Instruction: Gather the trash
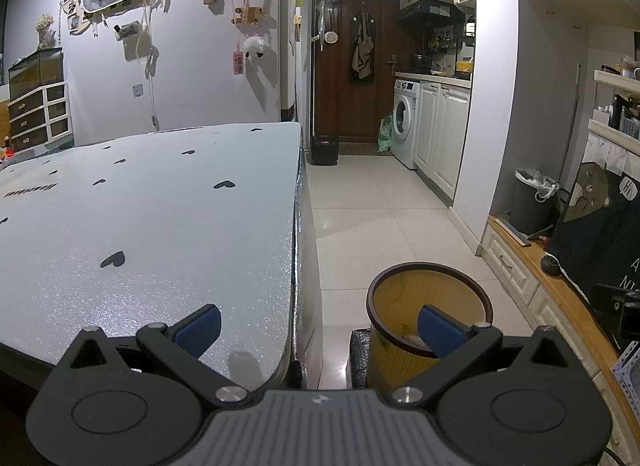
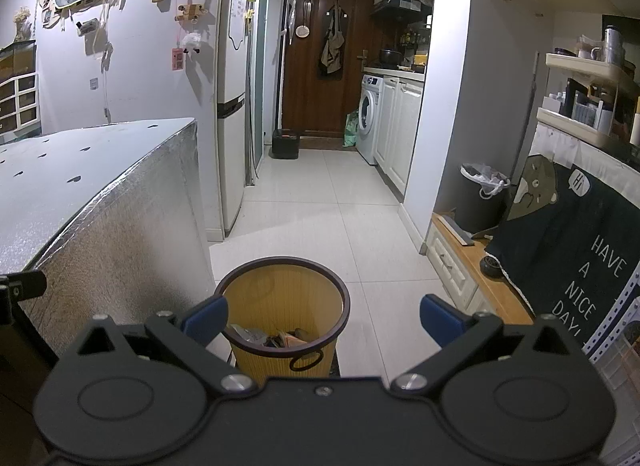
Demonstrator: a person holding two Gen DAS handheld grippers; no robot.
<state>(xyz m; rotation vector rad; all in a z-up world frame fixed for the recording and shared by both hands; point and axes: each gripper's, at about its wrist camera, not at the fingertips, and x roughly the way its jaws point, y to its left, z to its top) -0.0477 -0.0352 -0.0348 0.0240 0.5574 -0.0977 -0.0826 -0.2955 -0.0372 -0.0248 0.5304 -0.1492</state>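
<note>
The silver desk (image 1: 152,225) with black heart marks stands on the left, its top bare. Just beside its corner on the tiled floor (image 2: 320,225) sits the yellow bin (image 2: 284,306), crumpled trash (image 2: 280,338) at its bottom. The left tool (image 1: 318,330) and right tool (image 2: 324,322) both hold their blue fingers wide apart, gripping nothing.

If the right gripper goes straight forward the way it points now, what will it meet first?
Probably nothing close. The right gripper is open and empty, held above the yellow wastebasket, so it would likely pass over the rim and continue above the tiled floor towards the far door. Depth is unclear here.
</note>
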